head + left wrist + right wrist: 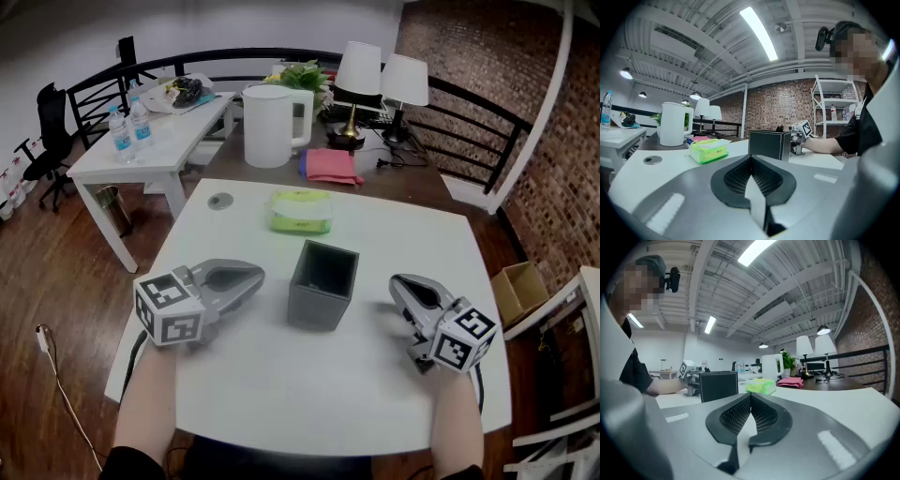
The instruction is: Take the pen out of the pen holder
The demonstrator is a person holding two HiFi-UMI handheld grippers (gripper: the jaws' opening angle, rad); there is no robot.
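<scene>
A dark grey square pen holder (322, 286) stands in the middle of the white table (281, 394). Its inside looks dark from above, and I see no pen in it. My left gripper (253, 275) lies on the table just left of the holder, jaws shut with nothing between them. My right gripper (401, 281) rests to the holder's right, also shut and holding nothing. In the left gripper view the holder (769, 144) stands beyond the closed jaws of my left gripper (751, 157). The right gripper view shows the holder (719, 386) ahead and left of my right gripper (751, 395).
A green tissue pack (300, 212) lies behind the holder, and a round grommet (220, 201) sits at the table's far left. Further back stand a white kettle (270, 125), a pink cloth (331, 165) and two lamps (358, 70). Water bottles (131, 127) stand on a side table.
</scene>
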